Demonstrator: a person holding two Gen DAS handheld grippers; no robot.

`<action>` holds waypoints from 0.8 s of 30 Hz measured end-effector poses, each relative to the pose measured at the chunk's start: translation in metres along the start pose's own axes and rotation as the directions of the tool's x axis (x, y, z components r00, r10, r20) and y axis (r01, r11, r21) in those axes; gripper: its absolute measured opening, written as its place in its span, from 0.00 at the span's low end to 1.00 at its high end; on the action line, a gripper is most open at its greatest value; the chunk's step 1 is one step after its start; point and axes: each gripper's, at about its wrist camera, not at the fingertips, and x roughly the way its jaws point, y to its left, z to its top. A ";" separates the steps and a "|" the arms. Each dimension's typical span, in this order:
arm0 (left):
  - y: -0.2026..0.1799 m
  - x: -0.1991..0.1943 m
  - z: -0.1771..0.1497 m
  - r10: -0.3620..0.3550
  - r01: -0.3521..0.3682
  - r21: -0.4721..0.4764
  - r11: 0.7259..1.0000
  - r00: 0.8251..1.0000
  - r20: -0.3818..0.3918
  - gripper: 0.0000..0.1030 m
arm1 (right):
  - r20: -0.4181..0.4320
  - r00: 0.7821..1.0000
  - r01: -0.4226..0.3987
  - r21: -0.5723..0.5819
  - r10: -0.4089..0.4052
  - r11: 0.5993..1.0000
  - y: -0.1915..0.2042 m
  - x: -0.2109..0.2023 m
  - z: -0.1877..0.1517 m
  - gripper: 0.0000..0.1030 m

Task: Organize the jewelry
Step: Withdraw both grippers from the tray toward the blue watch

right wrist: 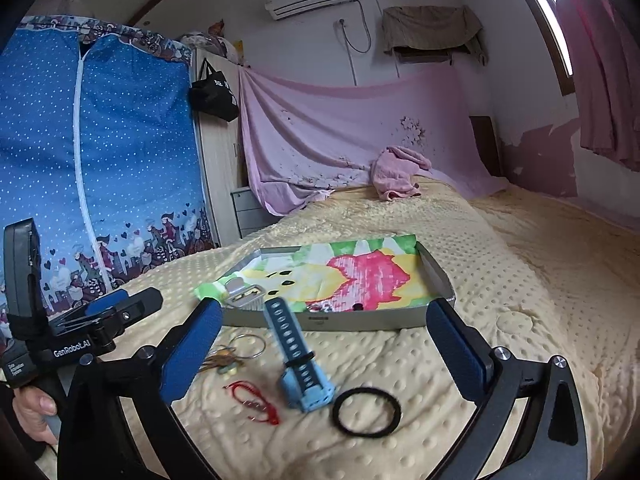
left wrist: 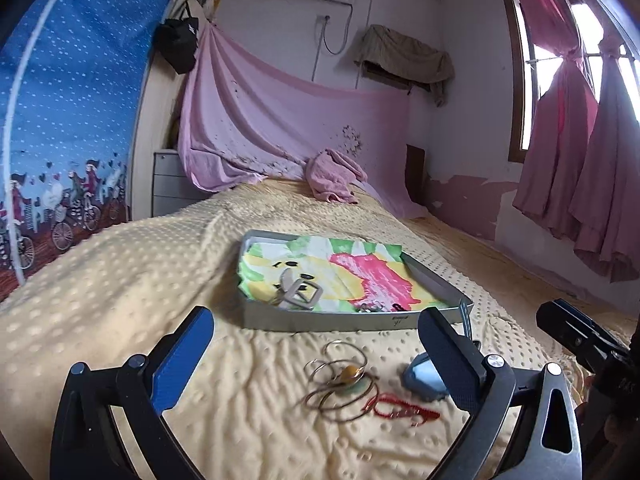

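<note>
Both jaws wide, empty: left gripper [left wrist: 316, 356], right gripper [right wrist: 324, 344]. Near tray [right wrist: 320, 320]: thin bangles [left wrist: 340, 380] light, slippery; pinch rim. Red cord bracelet [right wrist: 256, 400] limp; pinch mid-strand.

Yellow dotted bedspread [right wrist: 500, 264] — grey tray [right wrist: 360, 320], red cord [right wrist: 256, 400], black ring [right wrist: 366, 412].

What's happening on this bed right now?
A person holds two grippers above the bed, both open and empty: the left gripper and right gripper. A lined metal tray already holds a few pieces. Thin bangles, a red cord, a blue watch and a black ring lie loose on the blanket.
</note>
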 end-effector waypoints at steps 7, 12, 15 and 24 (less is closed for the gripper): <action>0.011 -0.026 -0.019 0.037 -0.037 0.027 0.999 0.999 0.010 1.00 | -0.014 1.000 0.027 -0.011 -0.028 1.000 0.016 -0.017 -0.017 0.98; 0.012 -0.036 -0.030 0.065 -0.065 0.059 0.996 0.998 0.011 1.00 | -0.049 0.998 0.029 -0.048 -0.032 0.998 0.025 -0.019 -0.032 0.98; 0.015 -0.042 -0.035 0.072 -0.073 0.057 0.996 0.997 0.017 1.00 | -0.050 0.998 0.025 -0.058 -0.028 0.998 0.026 -0.022 -0.035 0.98; 0.017 -0.026 -0.035 0.058 -0.055 0.054 0.997 0.997 -0.051 1.00 | -0.106 0.994 0.029 -0.028 -0.032 0.999 0.020 -0.008 -0.036 0.98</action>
